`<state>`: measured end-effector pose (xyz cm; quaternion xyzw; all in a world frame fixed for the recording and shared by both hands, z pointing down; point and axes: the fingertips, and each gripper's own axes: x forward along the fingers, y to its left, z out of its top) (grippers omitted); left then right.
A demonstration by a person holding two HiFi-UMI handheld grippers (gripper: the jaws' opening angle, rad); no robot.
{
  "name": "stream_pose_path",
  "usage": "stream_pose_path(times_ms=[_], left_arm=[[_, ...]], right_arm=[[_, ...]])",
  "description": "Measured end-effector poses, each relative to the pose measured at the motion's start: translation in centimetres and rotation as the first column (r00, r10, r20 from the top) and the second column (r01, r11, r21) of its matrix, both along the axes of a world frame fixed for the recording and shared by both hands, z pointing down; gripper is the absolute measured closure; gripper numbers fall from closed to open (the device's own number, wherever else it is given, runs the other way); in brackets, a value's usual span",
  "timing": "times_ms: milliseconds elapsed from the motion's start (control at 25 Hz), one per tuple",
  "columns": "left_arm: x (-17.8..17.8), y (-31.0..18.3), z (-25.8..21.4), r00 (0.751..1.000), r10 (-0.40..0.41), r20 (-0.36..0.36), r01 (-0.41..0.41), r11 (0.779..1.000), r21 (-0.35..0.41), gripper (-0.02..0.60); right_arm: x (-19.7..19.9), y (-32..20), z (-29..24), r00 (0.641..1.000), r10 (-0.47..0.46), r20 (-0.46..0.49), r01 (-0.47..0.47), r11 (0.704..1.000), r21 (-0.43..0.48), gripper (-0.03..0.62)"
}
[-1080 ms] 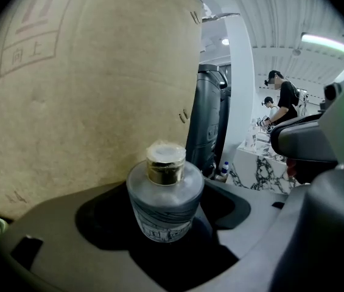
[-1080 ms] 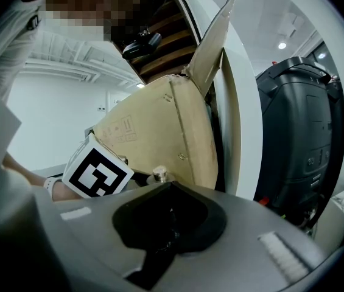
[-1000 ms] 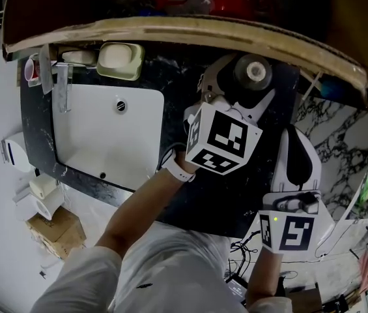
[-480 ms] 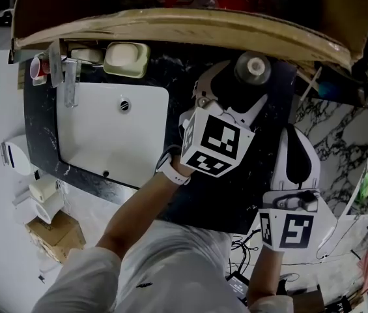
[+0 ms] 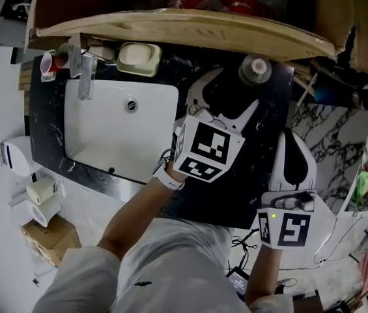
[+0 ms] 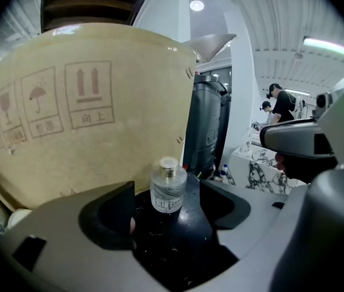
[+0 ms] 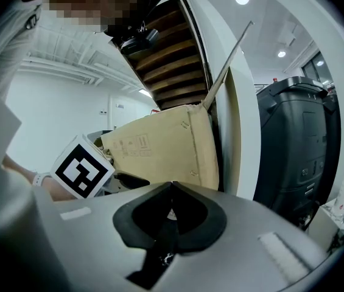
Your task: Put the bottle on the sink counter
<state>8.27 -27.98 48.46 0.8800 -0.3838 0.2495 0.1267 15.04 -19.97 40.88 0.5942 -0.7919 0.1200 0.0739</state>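
Looking down on a box (image 5: 190, 28) along the top edge, the counter (image 5: 262, 175) below it, a sink (image 5: 105, 135) at left. Left gripper (image 5: 232, 93) at centre: spread wide, clamping nothing. Right gripper (image 7: 172, 190) at lower right: pressed together, empty. Upper centre, just past the left tips: the bottle (image 6: 168, 190), upright on the counter, seemingly untouched. Could easily clip it with a jaw if pulled back crooked, tipping it against the box.
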Motion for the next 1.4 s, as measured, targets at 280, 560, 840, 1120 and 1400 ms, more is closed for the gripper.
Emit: stream_pose_path(times_ms=[280,560,840,1120,1400], left_arm=[[-2.2,2.0,-2.4,1.000,-0.014,-0.009,0.014,1.000,0.007,0.250],[-4.7,4.4,-4.7,1.000,-0.012,-0.014,0.012,1.000,0.003,0.267],[-7.3,6.3,-7.7,0.999,-0.026,-0.028,0.027,0.999,0.028,0.285],[-10.3,8.0,-10.6,0.996,-0.070,-0.046,0.072,0.997,0.037,0.420],[-13.7,9.9,-12.5,0.993,-0.108,-0.037,0.109,0.994,0.025,0.566]], right_arm=[[-0.9,1.7,-2.0,1.000,0.007,-0.012,-0.007,1.000,0.017,0.583],[-2.5,3.8,-3.9,1.000,0.014,-0.028,-0.013,1.000,0.028,0.583],[-3.3,5.9,-6.0,0.998,0.033,-0.050,-0.031,0.999,0.041,0.583],[-3.4,7.6,-8.3,0.996,0.071,-0.055,-0.068,0.996,0.058,0.583],[-4.2,8.8,-10.6,0.994,0.088,-0.071,-0.081,0.993,0.086,0.583]])
